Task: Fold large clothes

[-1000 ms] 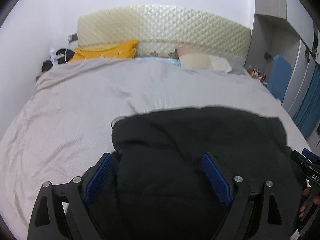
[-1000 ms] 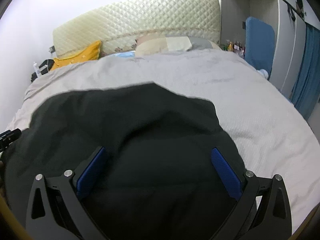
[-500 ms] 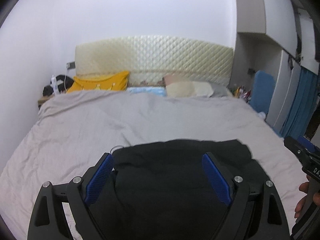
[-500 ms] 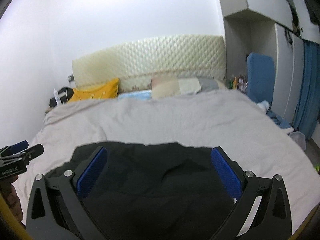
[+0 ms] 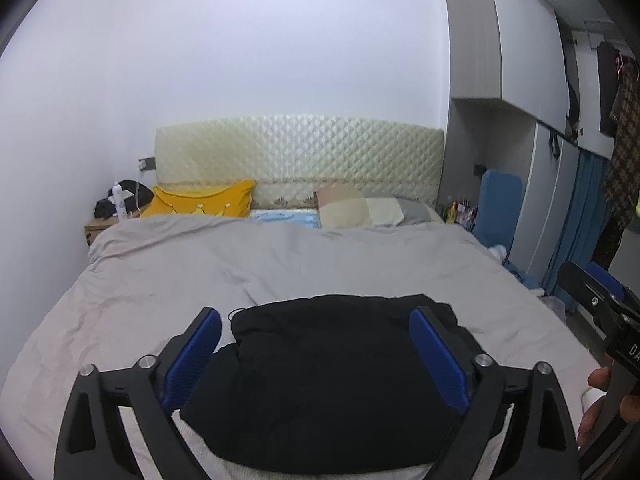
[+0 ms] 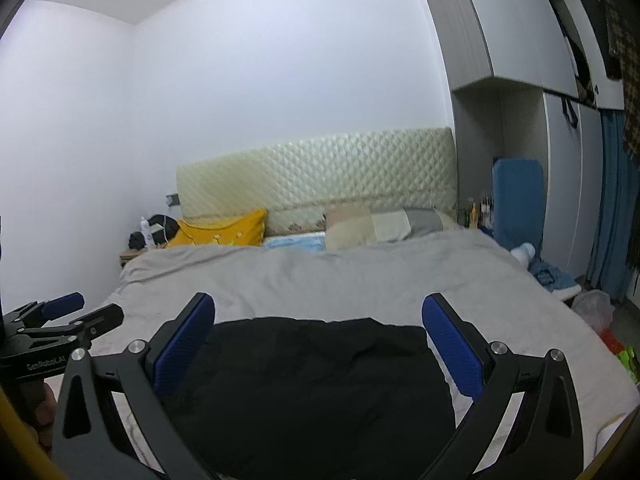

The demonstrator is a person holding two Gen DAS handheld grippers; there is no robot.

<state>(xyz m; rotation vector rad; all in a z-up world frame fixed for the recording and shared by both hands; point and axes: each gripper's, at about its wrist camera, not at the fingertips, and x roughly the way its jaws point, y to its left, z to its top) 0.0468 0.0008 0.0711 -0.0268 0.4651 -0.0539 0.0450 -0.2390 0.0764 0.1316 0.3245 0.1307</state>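
A black garment (image 5: 332, 380) lies folded in a compact bundle on the grey duvet (image 5: 160, 280) near the foot of the bed. My left gripper (image 5: 314, 316) hangs above it with its jaws opening wide; the blue pads touch nothing and the cloth lies below them. My right gripper (image 6: 318, 300) is held over the same garment (image 6: 312, 380), open and empty. Each gripper shows at the edge of the other's view: the right gripper (image 5: 592, 300) with a hand under it, and the left gripper (image 6: 60, 320).
A quilted cream headboard (image 5: 300, 160) backs the bed, with a yellow pillow (image 5: 204, 200) and a beige pillow (image 5: 360, 212) in front. A cluttered bedside table (image 5: 116, 208) stands at the left. Grey wardrobes (image 6: 560, 200), a blue curtain (image 6: 612, 200) and a plastic bag (image 6: 592, 312) line the right.
Both grippers have risen and drawn back from the black garment, which stays on the duvet and now looks smaller. More wall and headboard are in view.
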